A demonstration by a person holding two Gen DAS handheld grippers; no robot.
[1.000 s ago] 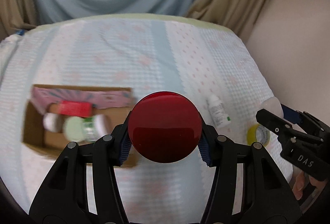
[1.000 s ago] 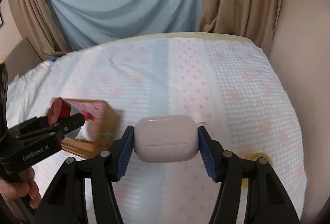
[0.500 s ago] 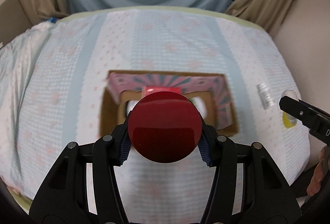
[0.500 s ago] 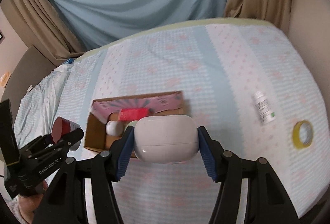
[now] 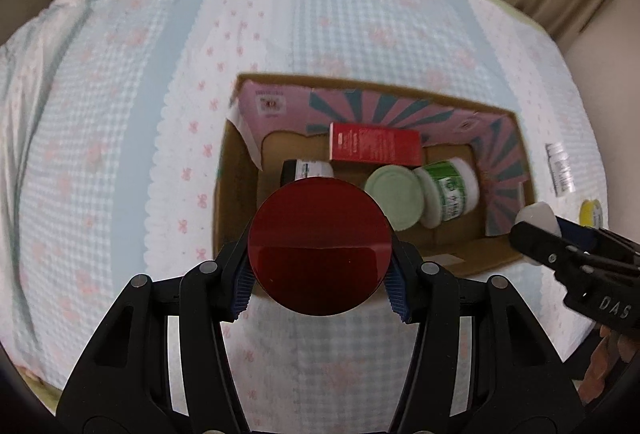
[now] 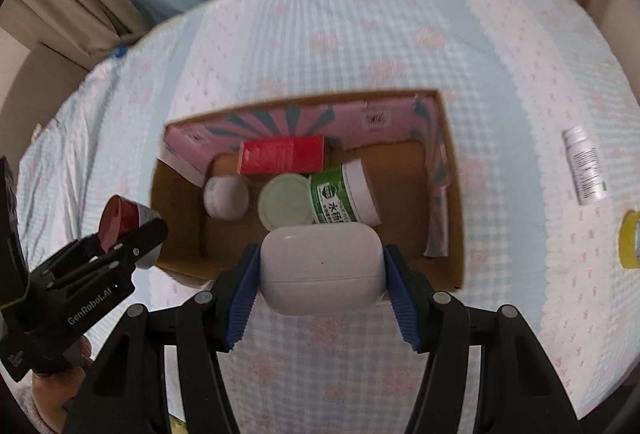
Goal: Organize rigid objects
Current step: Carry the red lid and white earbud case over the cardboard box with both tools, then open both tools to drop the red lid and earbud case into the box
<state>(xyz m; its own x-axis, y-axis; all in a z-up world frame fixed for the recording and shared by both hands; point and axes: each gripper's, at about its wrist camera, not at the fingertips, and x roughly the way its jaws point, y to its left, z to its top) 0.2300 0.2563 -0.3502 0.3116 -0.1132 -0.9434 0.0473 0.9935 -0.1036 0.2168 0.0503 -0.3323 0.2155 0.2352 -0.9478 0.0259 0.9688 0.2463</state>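
- Both loads now hang over the cardboard box [image 6: 448, 194], closer than before.
- Your left gripper [image 5: 319, 280] pinches the red-lidded jar [image 5: 319, 246]; your right gripper [image 6: 322, 288] clamps the white earbud case [image 6: 322, 268].
- Lower each into bare floor ahead before you release.

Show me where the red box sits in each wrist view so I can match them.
Left wrist: red box lies just above centre, against the far wall inside the carton, above the green jar.
Right wrist: red box lies left of centre, at the far wall of the carton, above the green jar.
Shared landmark: the green jar, lying on its side directly in front of the box.
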